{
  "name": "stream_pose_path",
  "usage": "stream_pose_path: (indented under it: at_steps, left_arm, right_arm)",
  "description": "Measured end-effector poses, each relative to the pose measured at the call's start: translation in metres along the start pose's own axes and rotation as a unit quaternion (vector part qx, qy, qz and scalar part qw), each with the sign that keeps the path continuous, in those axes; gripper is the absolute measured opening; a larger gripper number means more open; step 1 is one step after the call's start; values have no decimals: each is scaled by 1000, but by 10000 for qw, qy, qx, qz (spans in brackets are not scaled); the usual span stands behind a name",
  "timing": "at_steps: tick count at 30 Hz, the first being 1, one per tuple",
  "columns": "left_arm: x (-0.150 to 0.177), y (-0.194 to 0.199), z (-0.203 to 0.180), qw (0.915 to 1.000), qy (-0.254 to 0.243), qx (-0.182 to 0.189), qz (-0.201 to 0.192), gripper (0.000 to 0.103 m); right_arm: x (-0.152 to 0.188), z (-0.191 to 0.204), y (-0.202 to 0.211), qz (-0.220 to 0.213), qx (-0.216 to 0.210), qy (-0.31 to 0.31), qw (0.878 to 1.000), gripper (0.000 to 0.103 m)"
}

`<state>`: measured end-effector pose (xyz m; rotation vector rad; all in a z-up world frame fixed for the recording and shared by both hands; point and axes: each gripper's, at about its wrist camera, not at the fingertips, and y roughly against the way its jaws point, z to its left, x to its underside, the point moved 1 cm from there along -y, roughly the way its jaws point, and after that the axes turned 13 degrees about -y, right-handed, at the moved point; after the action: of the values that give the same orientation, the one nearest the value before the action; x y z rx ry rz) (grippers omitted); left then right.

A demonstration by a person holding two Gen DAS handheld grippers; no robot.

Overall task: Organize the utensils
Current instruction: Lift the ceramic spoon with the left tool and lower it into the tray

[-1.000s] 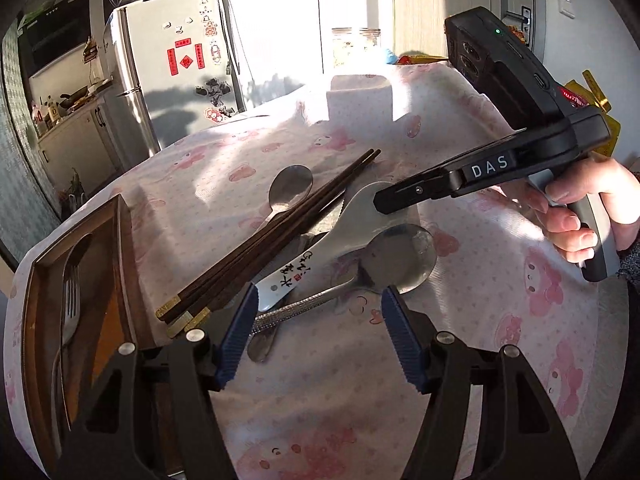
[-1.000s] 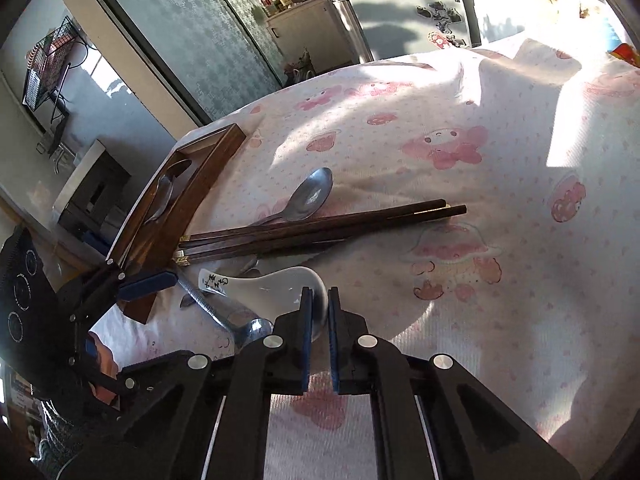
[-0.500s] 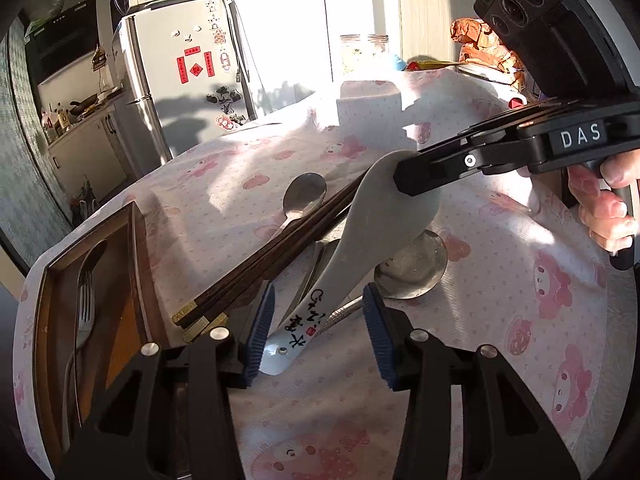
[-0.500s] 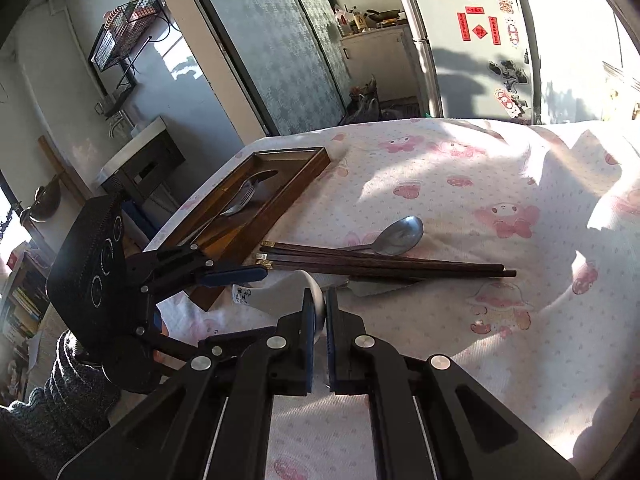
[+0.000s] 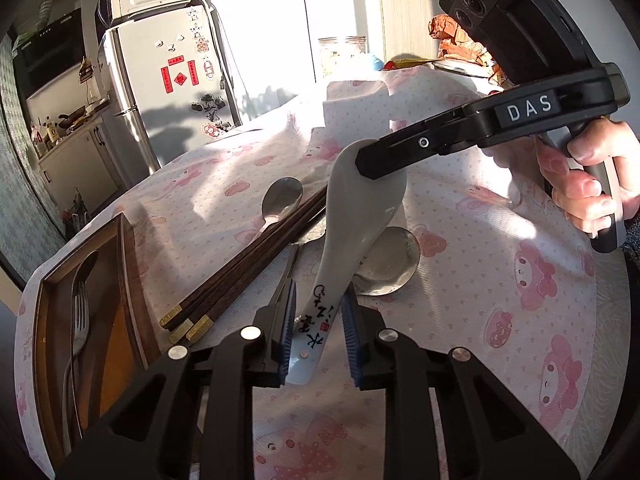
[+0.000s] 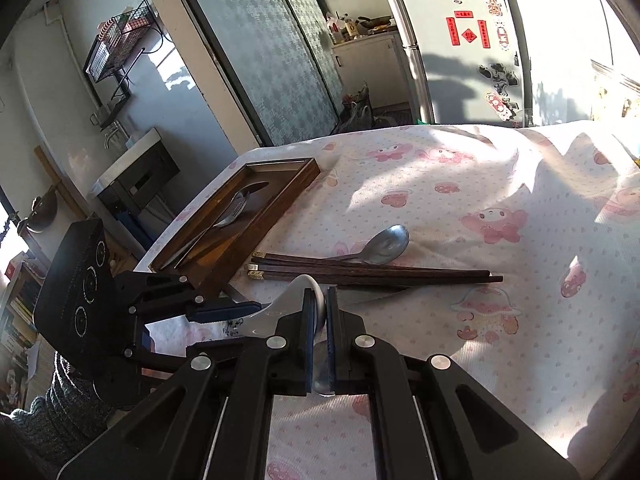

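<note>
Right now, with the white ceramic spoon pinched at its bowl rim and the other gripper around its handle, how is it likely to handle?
The white ceramic spoon looks rigid, so it should not bend. Its glazed surface may slip in the right gripper, which pinches only the thin bowl rim. The left gripper has been closing around the handle, which should steady it. Probably breakable if dropped.
</note>
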<state>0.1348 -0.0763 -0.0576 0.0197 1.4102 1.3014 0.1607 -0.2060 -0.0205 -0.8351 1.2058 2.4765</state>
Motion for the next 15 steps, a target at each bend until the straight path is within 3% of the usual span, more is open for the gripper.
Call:
stream_pose_path:
  at_steps: [7, 15]
  left_arm:
    - [-1, 19, 10, 9998, 109, -25, -170, 21]
    - [38, 57, 78, 9963, 633, -584, -20, 21]
  right_arm:
    - [-19, 21, -5, -55, -44, 40, 10000, 6]
    - [-57, 100, -70, 230, -318, 627, 9973, 6]
